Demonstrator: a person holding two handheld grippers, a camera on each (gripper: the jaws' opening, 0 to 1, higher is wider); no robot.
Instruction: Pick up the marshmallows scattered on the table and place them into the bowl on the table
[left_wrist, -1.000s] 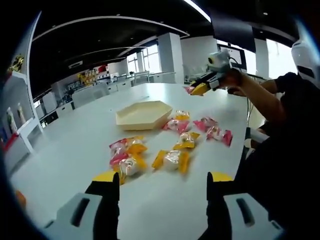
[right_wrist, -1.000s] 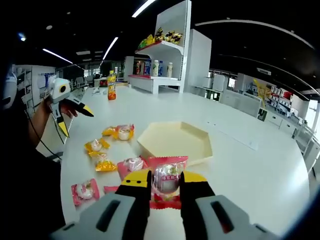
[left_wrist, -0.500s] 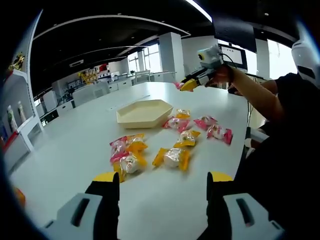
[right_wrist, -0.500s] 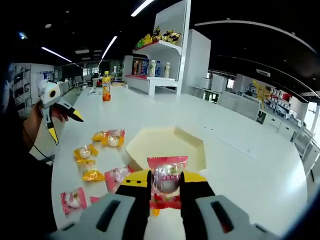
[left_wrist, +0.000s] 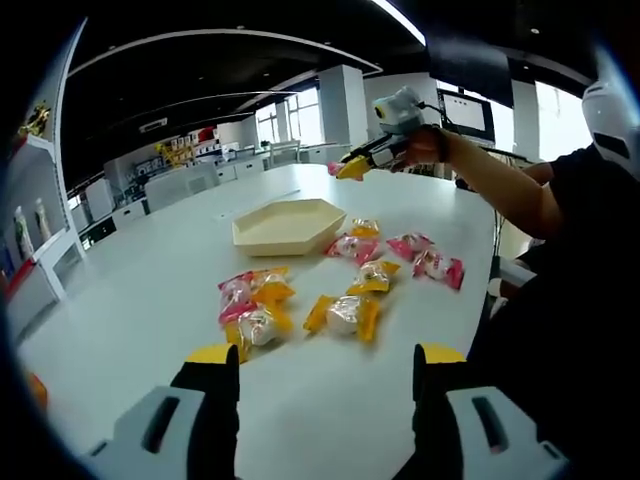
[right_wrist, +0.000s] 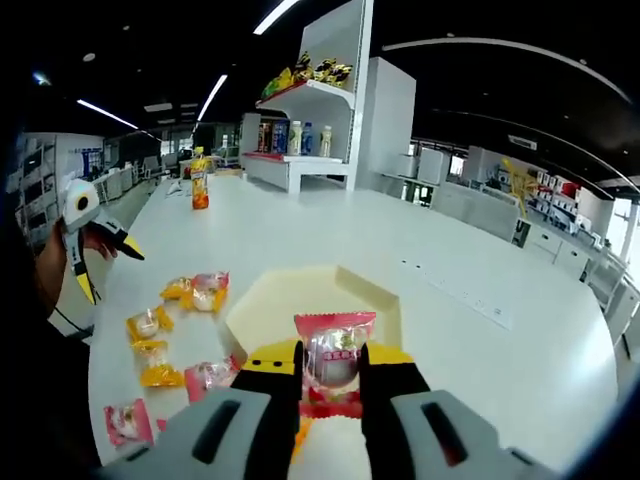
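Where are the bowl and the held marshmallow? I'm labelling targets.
hexagonal bowl (left_wrist: 262, 238): left gripper view, near side wall.
pink-wrapped marshmallow (right_wrist: 335, 360): right gripper view, clear middle of wrapper, between the jaws.

The table (left_wrist: 150, 290) has a smooth white top with a faint satin sheen. The marshmallows (left_wrist: 343, 316) sit in glossy, crinkled plastic wrappers, clear at the middle with pink or yellow ends, while the bowl (left_wrist: 287, 226) looks like matt cream plastic. The right gripper (right_wrist: 331, 363) has matt grey plastic bodies, black jaws, yellow tips.
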